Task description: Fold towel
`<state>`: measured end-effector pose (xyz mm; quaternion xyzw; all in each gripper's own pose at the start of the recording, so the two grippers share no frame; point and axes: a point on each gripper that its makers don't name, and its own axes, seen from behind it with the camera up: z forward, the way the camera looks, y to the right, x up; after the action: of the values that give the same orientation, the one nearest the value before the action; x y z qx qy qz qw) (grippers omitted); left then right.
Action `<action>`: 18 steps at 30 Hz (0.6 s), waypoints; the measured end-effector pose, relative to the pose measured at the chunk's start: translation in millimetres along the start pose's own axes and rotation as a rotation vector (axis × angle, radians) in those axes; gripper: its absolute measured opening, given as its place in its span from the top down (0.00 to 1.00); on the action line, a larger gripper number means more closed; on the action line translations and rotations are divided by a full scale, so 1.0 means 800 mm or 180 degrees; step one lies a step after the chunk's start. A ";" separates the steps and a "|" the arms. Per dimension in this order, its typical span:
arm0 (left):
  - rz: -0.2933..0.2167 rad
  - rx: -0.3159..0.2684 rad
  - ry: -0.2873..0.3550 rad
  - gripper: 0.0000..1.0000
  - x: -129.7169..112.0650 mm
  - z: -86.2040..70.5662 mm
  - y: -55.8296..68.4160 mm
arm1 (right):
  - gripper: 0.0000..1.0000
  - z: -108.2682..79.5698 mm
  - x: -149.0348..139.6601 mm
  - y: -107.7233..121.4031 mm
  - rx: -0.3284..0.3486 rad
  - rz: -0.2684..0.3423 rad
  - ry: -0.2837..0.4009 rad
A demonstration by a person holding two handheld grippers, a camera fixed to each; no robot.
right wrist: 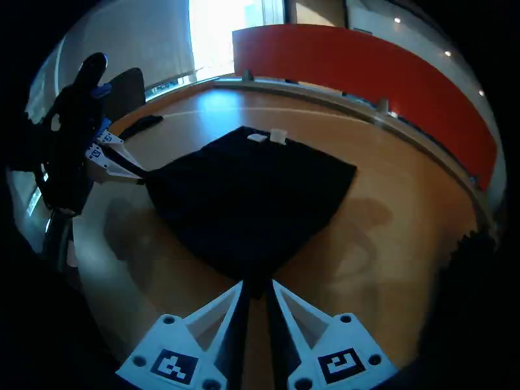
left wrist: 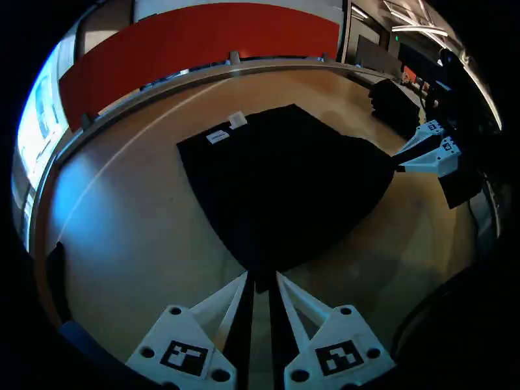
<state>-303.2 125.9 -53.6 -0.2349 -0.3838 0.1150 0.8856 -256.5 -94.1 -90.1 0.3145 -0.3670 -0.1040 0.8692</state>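
Wooden counter [left wrist: 130, 227], backed by a red panel [left wrist: 195, 39], carries the black towel [left wrist: 286, 188] spread flat near its middle. One diagonal runs from the left gripper [left wrist: 260, 285] toward the far white tags [left wrist: 227, 130]. Its fingers are narrow, pinching the near corner. The right gripper [right wrist: 257, 286] pinches the adjacent corner likewise.
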 end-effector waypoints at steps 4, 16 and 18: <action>-0.0057 0.0040 0.0046 0.85 0.018 -0.018 -0.001 | 0.83 -0.018 0.027 0.002 -0.0018 0.0004 0.0133; -0.0185 0.0103 0.0230 0.85 0.073 -0.076 -0.001 | 0.83 -0.075 0.093 0.006 -0.0057 -0.0030 0.0417; -0.0206 0.0095 0.0248 0.85 0.080 -0.083 0.000 | 0.83 -0.083 0.098 0.006 -0.0058 -0.0034 0.0426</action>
<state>-211.1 128.5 -53.6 -0.2135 -0.3547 0.0828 0.9065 -154.7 -91.4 -77.7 0.3147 -0.3054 -0.0907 0.8941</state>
